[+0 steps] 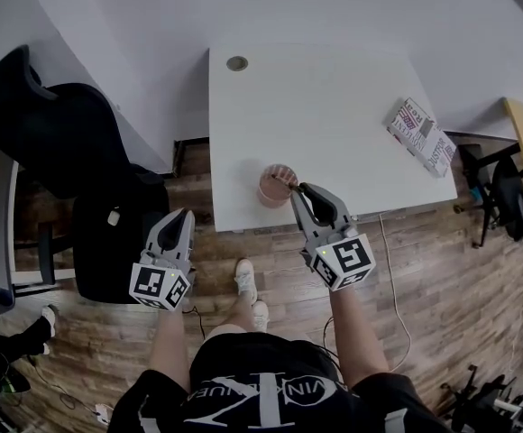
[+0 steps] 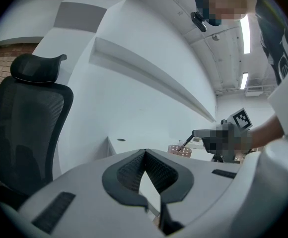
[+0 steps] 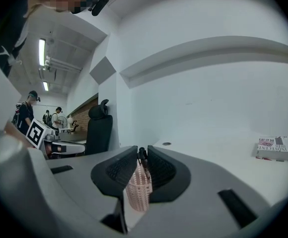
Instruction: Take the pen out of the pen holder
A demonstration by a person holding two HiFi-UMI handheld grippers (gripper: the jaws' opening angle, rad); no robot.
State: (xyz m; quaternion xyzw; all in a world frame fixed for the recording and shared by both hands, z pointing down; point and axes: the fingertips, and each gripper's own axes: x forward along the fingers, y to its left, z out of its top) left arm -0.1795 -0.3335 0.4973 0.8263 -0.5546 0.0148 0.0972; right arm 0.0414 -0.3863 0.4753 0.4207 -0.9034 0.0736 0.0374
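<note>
My right tool [image 3: 142, 148] clamps the pen [image 3: 141, 156] top; the pen is not yet clear of the holder [image 3: 138, 188]. My left tool [image 2: 145, 151] is closed, empty.

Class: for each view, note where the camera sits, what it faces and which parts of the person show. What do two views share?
Head view: on the head, facing steeply down at desk and pen holder; left gripper, right gripper, forearms, legs show.
Left gripper view: rides the left gripper, along shut jaws toward chair; right arm shows.
Right gripper view: rides the right gripper, jaws on the pen; torso shows.
Shared: the pen holder.
</note>
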